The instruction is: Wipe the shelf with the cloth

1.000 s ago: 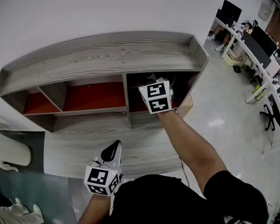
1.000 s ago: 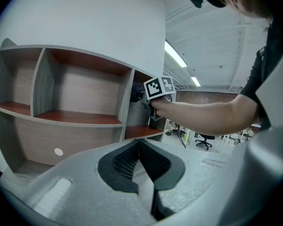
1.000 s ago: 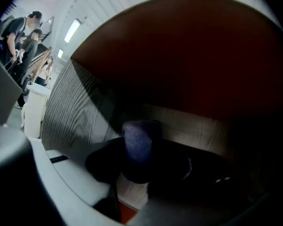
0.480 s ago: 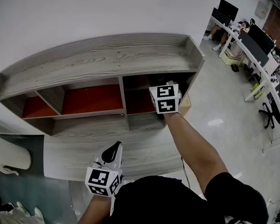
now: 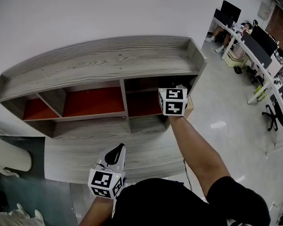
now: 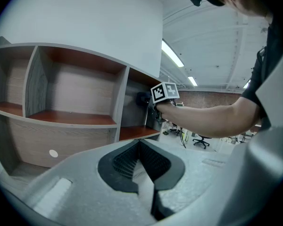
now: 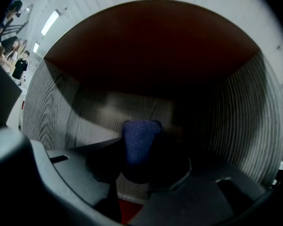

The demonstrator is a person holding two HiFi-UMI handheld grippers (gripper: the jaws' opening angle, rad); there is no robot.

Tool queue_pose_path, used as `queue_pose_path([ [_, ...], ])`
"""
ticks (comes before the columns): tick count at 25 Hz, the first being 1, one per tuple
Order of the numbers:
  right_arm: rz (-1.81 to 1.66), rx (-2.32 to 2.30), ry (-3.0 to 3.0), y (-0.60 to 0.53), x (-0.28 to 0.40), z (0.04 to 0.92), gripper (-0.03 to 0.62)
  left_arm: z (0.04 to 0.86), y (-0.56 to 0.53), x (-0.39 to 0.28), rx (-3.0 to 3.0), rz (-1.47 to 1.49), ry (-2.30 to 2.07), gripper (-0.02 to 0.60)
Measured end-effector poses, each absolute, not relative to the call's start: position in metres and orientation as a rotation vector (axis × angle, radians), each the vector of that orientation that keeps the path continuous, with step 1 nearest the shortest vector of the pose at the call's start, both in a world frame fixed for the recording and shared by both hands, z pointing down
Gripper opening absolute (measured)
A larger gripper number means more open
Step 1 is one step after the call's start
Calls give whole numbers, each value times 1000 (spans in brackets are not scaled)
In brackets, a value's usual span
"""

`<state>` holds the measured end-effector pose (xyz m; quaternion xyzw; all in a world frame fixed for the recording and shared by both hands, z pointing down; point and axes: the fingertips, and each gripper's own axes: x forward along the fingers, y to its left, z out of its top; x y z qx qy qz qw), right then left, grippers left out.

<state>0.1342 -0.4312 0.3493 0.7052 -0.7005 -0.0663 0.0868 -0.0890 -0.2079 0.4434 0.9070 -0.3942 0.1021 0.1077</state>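
The grey wood shelf has red-floored compartments and fills the head view. My right gripper reaches into the right-hand compartment; its marker cube hides the jaws there. In the right gripper view the right gripper is shut on a dark blue cloth, which stands up between the jaws before the dim grey back wall. Whether the cloth touches a surface I cannot tell. My left gripper hangs low over the shelf's front ledge. In its own view the left gripper is shut and holds nothing.
A cardboard box stands by the shelf's right end. Office desks with monitors and chairs line the far right across a pale floor. A white rounded object lies at the left edge.
My right gripper has slid to the right inside the right-hand compartment with the cloth. The left gripper has barely moved.
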Motion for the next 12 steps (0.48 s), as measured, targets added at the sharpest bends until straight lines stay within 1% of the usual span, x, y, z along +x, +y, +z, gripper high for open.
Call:
queue_pose_path([
  [8, -188, 2148, -2085, -428, 138, 347, 141, 444, -209, -92, 2664, 296, -1163, 11],
  [12, -197, 2123, -2166, -418, 126, 348, 141, 448, -209, -95, 2652, 300, -1168, 11],
])
